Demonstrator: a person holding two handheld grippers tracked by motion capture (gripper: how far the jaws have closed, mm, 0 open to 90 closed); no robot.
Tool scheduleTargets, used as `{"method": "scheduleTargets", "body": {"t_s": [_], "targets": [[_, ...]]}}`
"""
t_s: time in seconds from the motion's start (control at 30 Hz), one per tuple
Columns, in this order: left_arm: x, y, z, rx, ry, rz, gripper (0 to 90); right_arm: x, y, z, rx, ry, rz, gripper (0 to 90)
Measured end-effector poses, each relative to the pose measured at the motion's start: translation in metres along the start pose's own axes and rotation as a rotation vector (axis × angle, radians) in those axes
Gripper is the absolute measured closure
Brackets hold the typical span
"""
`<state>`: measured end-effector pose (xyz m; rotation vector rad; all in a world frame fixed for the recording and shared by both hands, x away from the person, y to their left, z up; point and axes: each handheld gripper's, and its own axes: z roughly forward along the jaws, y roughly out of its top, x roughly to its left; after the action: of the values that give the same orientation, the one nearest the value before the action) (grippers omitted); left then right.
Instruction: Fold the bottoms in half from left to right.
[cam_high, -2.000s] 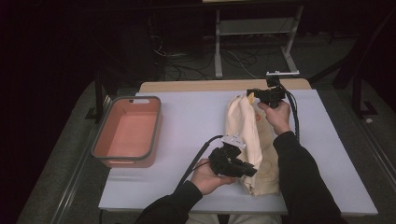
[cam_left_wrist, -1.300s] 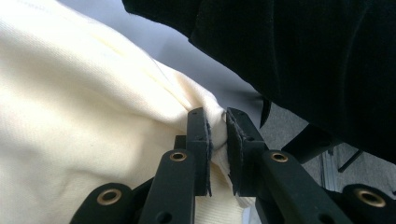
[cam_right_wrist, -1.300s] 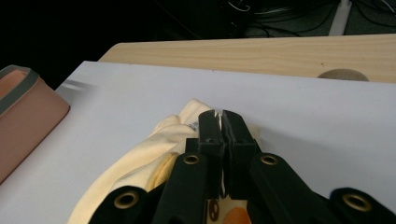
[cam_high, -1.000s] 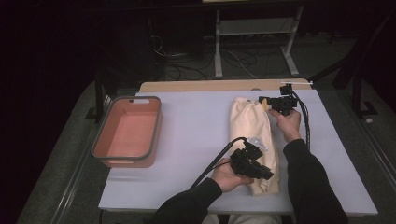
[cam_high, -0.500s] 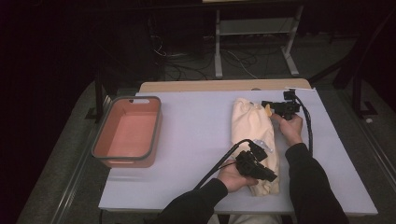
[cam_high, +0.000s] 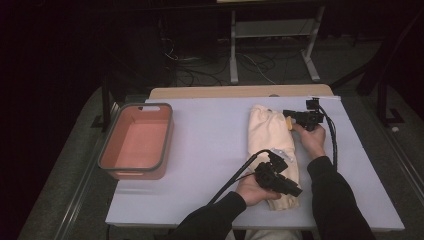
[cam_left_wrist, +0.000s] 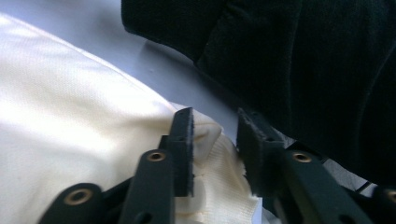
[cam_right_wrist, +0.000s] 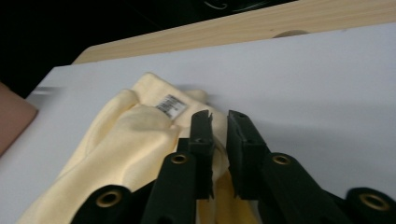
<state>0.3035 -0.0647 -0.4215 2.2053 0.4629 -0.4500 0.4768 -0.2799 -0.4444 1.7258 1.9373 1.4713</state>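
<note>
A cream-yellow folded cloth (cam_high: 270, 135) lies lengthwise on the right half of the pale table (cam_high: 210, 140). My left gripper (cam_high: 295, 191) rests over the cloth's near end. Its jaws have just been opening, and a fold of the cloth (cam_left_wrist: 79, 107) sits loosely in the gap of the left gripper (cam_left_wrist: 212, 116). My right gripper (cam_high: 287, 116) is at the cloth's far right edge. Its jaws have just been opening too, and the right gripper (cam_right_wrist: 217, 116) stands slightly apart over the cloth (cam_right_wrist: 130, 140), beside a small sewn label (cam_right_wrist: 171, 105).
A salmon-coloured basin (cam_high: 132, 174) stands on the table's left side. A wooden strip (cam_right_wrist: 280, 23) runs along the far edge. A dark sleeve (cam_left_wrist: 303, 60) lies close behind the left jaws. Cables trail from both grippers across the near table.
Both hands shifted to the right with the cloth's edge, then stopped. The jaws of both grippers have parted from the cloth, which now lies flat in a narrower fold.
</note>
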Motion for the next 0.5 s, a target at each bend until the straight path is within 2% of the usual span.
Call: {"method": "scheduleTargets", "body": {"t_s": [0.07,0.23,0.5], "targets": [[0.0,-0.001,0.0,-0.008,0.005,0.003,59.1,-0.001,0.0,-0.005,-0.011,-0.021,-0.004,71.5],[-0.001,-0.002,-0.003,-0.012,0.025,0.015,48.7,-0.001,0.002,-0.016,-0.026,-0.033,-0.011,59.7],[0.003,-0.006,-0.012,-0.051,0.005,0.018,35.9,0.003,0.003,-0.029,-0.024,-0.036,-0.034,40.7]]}}
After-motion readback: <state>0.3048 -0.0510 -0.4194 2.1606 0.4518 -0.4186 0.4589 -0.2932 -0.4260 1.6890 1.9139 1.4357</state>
